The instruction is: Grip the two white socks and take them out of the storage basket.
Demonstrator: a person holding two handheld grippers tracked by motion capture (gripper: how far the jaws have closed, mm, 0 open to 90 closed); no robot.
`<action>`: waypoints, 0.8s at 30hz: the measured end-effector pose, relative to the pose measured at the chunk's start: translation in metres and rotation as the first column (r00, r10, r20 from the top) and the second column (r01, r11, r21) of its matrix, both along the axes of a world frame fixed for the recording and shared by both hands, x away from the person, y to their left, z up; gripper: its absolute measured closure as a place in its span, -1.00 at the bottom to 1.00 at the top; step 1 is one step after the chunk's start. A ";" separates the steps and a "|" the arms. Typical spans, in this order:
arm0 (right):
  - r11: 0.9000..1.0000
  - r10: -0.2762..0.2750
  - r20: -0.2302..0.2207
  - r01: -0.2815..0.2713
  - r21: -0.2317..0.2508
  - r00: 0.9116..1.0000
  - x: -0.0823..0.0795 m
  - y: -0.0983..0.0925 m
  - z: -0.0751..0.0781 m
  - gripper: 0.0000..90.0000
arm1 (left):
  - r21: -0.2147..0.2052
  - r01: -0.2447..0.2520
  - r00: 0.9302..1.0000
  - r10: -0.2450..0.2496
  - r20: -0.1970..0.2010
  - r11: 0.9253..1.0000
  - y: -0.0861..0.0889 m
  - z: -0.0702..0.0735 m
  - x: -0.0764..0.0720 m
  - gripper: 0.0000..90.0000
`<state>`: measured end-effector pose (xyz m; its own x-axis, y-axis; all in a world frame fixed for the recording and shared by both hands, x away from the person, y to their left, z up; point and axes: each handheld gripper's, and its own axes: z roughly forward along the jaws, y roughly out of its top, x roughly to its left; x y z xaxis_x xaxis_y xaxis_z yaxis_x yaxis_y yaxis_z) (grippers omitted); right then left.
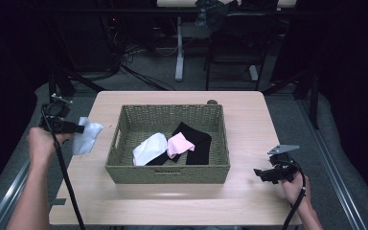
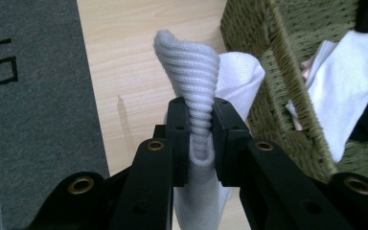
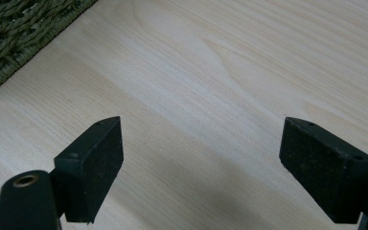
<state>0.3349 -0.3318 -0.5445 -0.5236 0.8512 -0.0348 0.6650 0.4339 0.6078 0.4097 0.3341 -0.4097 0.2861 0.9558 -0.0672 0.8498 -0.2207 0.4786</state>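
One pale grey ribbed sock [image 2: 194,91], folded, hangs pinched in the left hand-held gripper [image 2: 201,139].

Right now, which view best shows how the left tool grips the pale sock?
The left gripper view: the ribbed pale sock sits pinched between the left tool pads, beside the basket. The high view shows it small, hanging from that tool past the basket's left side.

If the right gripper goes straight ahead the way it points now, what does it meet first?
Probably the bare table. The right gripper has open jaws and tilts down at the wood; the basket lies off to one side, though depth is unclear.
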 end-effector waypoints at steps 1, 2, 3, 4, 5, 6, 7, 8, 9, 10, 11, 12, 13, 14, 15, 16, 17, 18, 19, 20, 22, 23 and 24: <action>1.000 0.000 0.000 0.000 0.000 1.000 0.000 0.000 0.000 -0.67 | -0.002 -0.002 1.000 0.002 -0.002 1.000 0.001 -0.003 0.000 0.76; 1.000 0.000 0.000 0.000 0.000 1.000 0.000 0.000 0.000 -0.67 | -0.004 -0.002 1.000 0.002 -0.008 1.000 0.001 -0.006 0.000 0.76; 1.000 0.001 -0.002 -0.001 0.000 1.000 0.000 0.000 0.000 -0.67 | -0.005 -0.004 1.000 0.004 -0.009 1.000 0.002 -0.009 0.000 0.76; 1.000 0.000 -0.001 0.000 0.000 1.000 0.000 0.000 0.000 -0.67 | -0.008 -0.007 1.000 0.007 -0.012 1.000 0.002 -0.012 0.000 0.76; 1.000 0.000 0.000 0.000 0.001 1.000 0.000 0.000 0.000 -0.67 | -0.011 -0.009 1.000 0.009 -0.016 1.000 0.002 -0.016 0.000 0.76; 1.000 0.001 -0.001 -0.001 0.001 1.000 0.000 0.000 0.000 -0.67 | -0.013 -0.009 1.000 0.009 -0.023 1.000 0.003 -0.019 0.000 0.76; 1.000 0.001 -0.001 -0.001 0.000 1.000 0.000 0.000 0.000 -0.67 | -0.014 -0.010 1.000 0.010 -0.025 1.000 0.003 -0.023 0.000 0.76; 1.000 0.000 -0.002 0.000 0.000 1.000 0.000 0.000 0.000 -0.67 | -0.016 -0.011 0.999 0.010 -0.032 1.000 0.003 -0.027 0.001 0.76; 1.000 0.001 -0.003 -0.001 -0.002 1.000 0.000 0.000 0.000 -0.67 | -0.015 -0.011 0.999 0.011 -0.037 1.000 0.003 -0.032 0.002 0.76; 1.000 0.003 -0.004 -0.003 -0.001 1.000 0.000 0.000 0.000 -0.67 | -0.015 -0.011 0.999 0.010 -0.041 1.000 0.003 -0.035 0.002 0.76; 1.000 0.005 -0.005 -0.005 0.000 1.000 0.000 0.000 0.000 -0.67 | -0.017 -0.012 0.999 0.011 -0.047 1.000 0.003 -0.039 0.003 0.76; 1.000 0.006 -0.005 -0.006 0.000 1.000 0.000 0.001 0.000 -0.67 | -0.019 -0.012 0.998 0.011 -0.054 1.000 0.002 -0.043 0.003 0.76; 1.000 0.004 -0.004 -0.004 0.002 1.000 0.000 0.001 0.000 -0.67 | -0.020 -0.011 0.998 0.009 -0.061 1.000 0.001 -0.048 0.004 0.76; 1.000 0.005 -0.006 -0.005 0.004 1.000 0.000 0.001 0.000 -0.67 | -0.022 -0.009 0.998 0.007 -0.068 1.000 0.000 -0.052 0.005 0.76; 1.000 0.005 -0.007 -0.005 0.003 1.000 0.000 0.001 -0.001 -0.67 | -0.022 -0.009 0.998 0.007 -0.068 1.000 0.000 -0.052 0.005 0.76; 1.000 0.005 -0.008 -0.005 0.003 1.000 0.000 0.001 0.000 -0.67 | -0.023 -0.009 0.997 0.007 -0.078 1.000 -0.001 -0.060 0.005 0.76; 1.000 0.006 -0.009 -0.006 0.006 1.000 0.000 0.001 -0.001 -0.67 | -0.025 -0.007 0.996 0.004 -0.088 1.000 -0.001 -0.065 0.006 0.76; 1.000 0.005 -0.008 -0.005 0.000 1.000 0.000 0.000 0.000 -0.67 | -0.027 -0.008 0.996 0.005 -0.092 1.000 -0.002 -0.070 0.006 0.76; 1.000 0.004 -0.007 -0.004 -0.001 1.000 0.000 0.000 0.000 -0.67 | -0.030 -0.008 0.995 0.005 -0.102 1.000 -0.002 -0.075 0.006 0.76; 1.000 0.003 -0.006 -0.003 0.000 1.000 0.000 0.000 0.000 -0.67 | -0.031 -0.009 0.994 0.006 -0.112 0.999 -0.002 -0.080 0.006 0.76; 1.000 0.003 -0.005 -0.003 0.003 1.000 0.000 0.000 0.000 -0.67 | -0.042 -0.014 0.992 0.009 -0.128 0.999 -0.002 -0.091 0.007 0.76; 1.000 0.003 -0.006 -0.003 0.002 1.000 0.000 0.000 0.000 -0.67 | -0.048 -0.017 0.991 0.010 -0.135 0.999 -0.002 -0.096 0.007 0.75; 1.000 0.002 -0.006 -0.002 0.002 1.000 0.000 0.000 0.000 -0.67 | -0.056 -0.018 0.989 0.009 -0.150 0.998 -0.002 -0.101 0.008 0.75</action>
<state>0.3346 -0.3316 -0.5445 -0.5257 0.8501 -0.0300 0.6677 0.4342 0.6047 0.4173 0.3325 -0.5111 0.2557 0.9530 -0.1628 0.9155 -0.1846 0.3576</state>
